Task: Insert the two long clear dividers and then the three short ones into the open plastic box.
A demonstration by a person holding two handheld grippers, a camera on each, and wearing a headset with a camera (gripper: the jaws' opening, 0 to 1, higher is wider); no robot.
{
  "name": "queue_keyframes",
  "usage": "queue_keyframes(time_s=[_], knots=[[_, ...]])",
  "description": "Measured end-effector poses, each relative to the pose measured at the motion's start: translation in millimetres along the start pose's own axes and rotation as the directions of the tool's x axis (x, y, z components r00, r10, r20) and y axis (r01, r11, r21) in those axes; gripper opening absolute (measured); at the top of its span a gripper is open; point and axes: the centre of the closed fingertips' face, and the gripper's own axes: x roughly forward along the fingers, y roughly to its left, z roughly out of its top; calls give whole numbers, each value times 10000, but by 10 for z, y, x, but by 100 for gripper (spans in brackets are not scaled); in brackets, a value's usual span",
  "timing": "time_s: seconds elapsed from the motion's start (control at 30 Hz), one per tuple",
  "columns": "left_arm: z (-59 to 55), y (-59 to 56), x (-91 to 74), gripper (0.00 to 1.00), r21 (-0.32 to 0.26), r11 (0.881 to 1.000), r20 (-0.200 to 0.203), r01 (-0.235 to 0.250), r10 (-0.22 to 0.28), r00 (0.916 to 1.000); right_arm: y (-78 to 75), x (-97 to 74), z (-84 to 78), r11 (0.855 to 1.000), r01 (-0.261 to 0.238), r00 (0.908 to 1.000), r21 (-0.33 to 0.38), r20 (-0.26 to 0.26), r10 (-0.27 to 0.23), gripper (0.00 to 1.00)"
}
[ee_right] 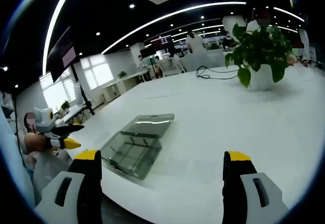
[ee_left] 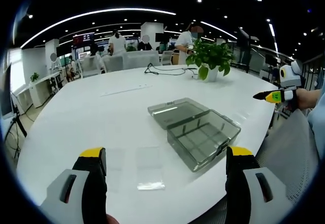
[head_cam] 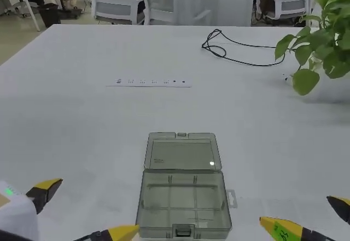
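Nearest, at the near edge of the bench (head_cam: pixel 71 121) in the head view: left claw (head_cam: pixel 85 211) and right claw (head_cam: pixel 309 216), one to each side of the box, both spread wide, nothing gripped. Same story in the gripper views, with only bare bench between the yellow tips. Just beyond the left claw's tips, flat on the white surface: a clear divider (ee_left: pixel 150 168), and a fainter second sheet (ee_left: pixel 115 167) just beside; long or short, hard to tell. Judged light, thin, stiff with a little spring, slick, and nearly invisible against the white. Lying flat, so little for a jaw to get under; probably best tipped up at one end or slid toward the bench edge, then pinched across the thickness near the middle of a long edge, to stay level on the way into the slots. Light squeeze only: liable to shoot out or crack. Farther in, between the two claws: the open plastic box (head_cam: pixel 183 203), smoky clear, lid (head_cam: pixel 183 153) laid back flat on the far side; whether any divider already sits inside, cannot tell. Likely light enough to skid, so worth steadying with the free claw. Beyond, well apart: a white strip (head_cam: pixel 149 81), a black cable (head_cam: pixel 235 47), a potted plant (head_cam: pixel 320 39), chairs (head_cam: pixel 117 0).
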Motion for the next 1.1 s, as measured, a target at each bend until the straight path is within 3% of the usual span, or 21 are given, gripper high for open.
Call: queue_keyframes(time_s=[0.13, 0.17, 0.4, 0.67, 1.1], knots=[[-24, 24, 37, 100, -66, 10000, -113, 20, -20, 9999, -10, -14, 3, 9995, -77, 9999, -317, -110, 73, 100], [-10, 22, 41, 100, -296, 9995, -65, 98, -100, 9999, -2, -21, -5, 9992, -144, 9997, -378, -185, 137, 100], [60, 113, 36, 100, -412, 9992, 59, -15, 18, 10000, 0, -36, -16, 9974, -220, 9992, -692, -336, 197, 100], [64, 119, 6, 100, 154, 9999, -139, 15, -13, 9999, 29, -48, -2, 9976, -228, 9996, -654, -172, 217, 100], [13, 90, 3, 100, 201, 9998, -338, 53, -46, 9994, 33, -61, -76, 9924, -353, 9983, -1175, -502, 296, 100]])
